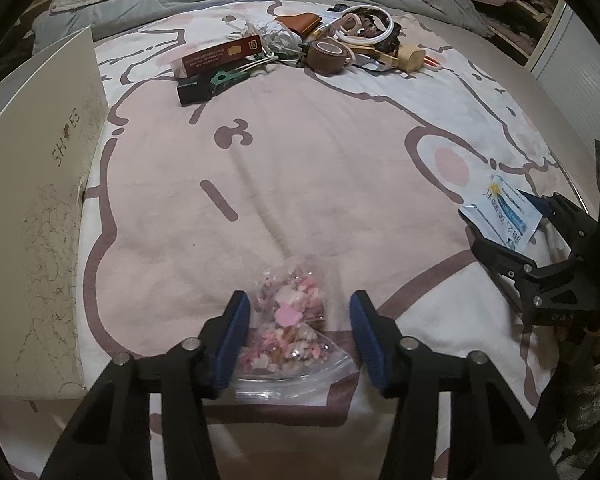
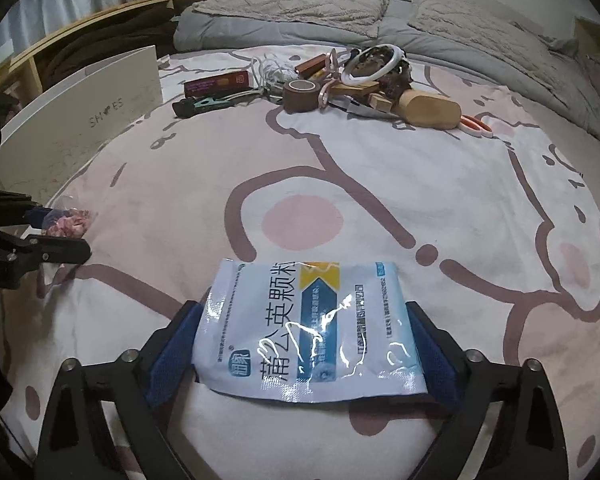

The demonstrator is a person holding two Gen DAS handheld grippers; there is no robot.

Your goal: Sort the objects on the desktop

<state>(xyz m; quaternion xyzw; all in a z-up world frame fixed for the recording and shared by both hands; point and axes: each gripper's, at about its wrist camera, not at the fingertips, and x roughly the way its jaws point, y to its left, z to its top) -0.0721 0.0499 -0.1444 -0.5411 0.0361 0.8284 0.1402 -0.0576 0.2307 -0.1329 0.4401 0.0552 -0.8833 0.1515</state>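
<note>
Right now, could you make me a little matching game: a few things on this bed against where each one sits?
Things:
1. clear bag of pink bits
2. blue-and-white sachet
3. tape roll
4. shoe box

Places:
A. in the far pile
B. between the right tool's fingers
C. along the bed's left edge
D. between the left tool's fingers

Pairs: 1-D, 2-B, 3-A, 4-C

I have the left gripper (image 1: 298,338) tipped steeply down, its blue-padded fingers (image 1: 232,340) standing apart, the left pad against a clear bag of pink bits (image 1: 292,320), the right pad clear of it. At about three o'clock from it sits my right gripper (image 2: 312,340), also angled down, jaws spread very wide, a blue-and-white sachet (image 2: 312,328) lying between its pads; contact there I can't confirm.
</note>
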